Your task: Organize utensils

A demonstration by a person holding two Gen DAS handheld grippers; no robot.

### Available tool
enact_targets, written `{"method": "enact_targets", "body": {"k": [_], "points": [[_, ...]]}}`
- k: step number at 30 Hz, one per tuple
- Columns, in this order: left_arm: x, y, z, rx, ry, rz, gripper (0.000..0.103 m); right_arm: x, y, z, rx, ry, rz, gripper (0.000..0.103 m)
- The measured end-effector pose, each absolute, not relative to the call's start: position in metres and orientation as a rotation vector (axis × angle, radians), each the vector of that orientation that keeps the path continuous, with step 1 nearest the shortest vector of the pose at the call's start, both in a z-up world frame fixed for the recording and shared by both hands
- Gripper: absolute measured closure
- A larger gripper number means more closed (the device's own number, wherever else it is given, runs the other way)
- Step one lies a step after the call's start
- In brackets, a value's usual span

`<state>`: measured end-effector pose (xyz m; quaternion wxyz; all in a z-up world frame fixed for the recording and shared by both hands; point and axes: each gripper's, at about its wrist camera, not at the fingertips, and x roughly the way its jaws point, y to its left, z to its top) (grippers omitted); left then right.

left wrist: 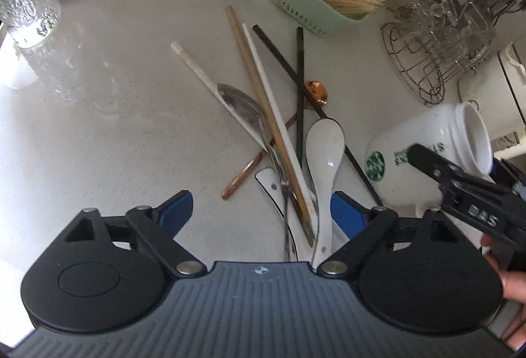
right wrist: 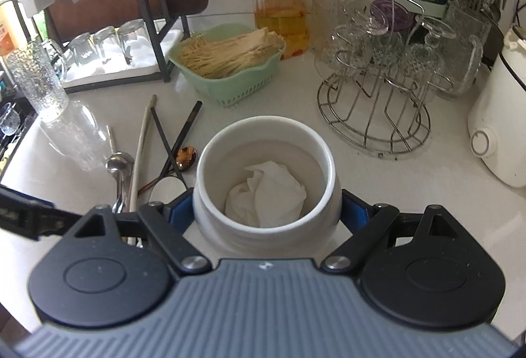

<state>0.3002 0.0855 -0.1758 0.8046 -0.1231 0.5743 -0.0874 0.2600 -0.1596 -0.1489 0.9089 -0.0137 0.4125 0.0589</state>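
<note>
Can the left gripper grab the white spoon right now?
Probably yes. The left gripper is open, and the white spoon has its handle between the fingers. But chopsticks and a metal spoon lie there too, so it may catch those as well.

Green noodle basket, red-lidded jar, wire glass rack.

Home kitchen: glass rack, noodle basket.

Pale speckled counter, scattered chopsticks and spoons, green basket, wire rack
</note>
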Motion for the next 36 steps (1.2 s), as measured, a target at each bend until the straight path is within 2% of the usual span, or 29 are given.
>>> {"method": "enact_targets", "body": {"k": [3,5,8,13,18,20,30,32,36], "points": [[0.306,0.089,-0.184,-0.302,1.231,-0.197,0.02,0.256,-0.158,-0.148,-0.013,0.863,0.089,0.012],[0.308,0.092,-0.19,-0.326,1.233,-0.202,0.03,0.252,-0.155,-0.149,-0.007,0.866,0.074,0.012],[0.313,0.092,-0.198,-0.368,1.24,-0.233,0.038,0.245,-0.152,-0.148,-0.009,0.876,0.074,0.012],[0.312,0.084,-0.197,-0.319,1.204,-0.25,0.057,0.238,-0.15,-0.148,-0.015,0.889,0.08,0.012],[0.307,0.08,-0.188,-0.268,1.136,-0.233,0.069,0.236,-0.149,-0.149,-0.009,0.884,0.075,0.012],[0.309,0.079,-0.19,-0.281,1.151,-0.246,0.08,0.236,-0.149,-0.149,-0.007,0.882,0.073,0.012],[0.308,0.074,-0.192,-0.266,1.149,-0.248,0.086,0.236,-0.149,-0.148,-0.011,0.878,0.069,0.012],[0.308,0.072,-0.193,-0.252,1.148,-0.243,0.093,0.234,-0.148,-0.149,-0.018,0.872,0.071,0.012],[0.307,0.071,-0.189,-0.249,1.135,-0.236,0.098,0.234,-0.145,-0.151,-0.048,0.87,0.068,0.012]]}}
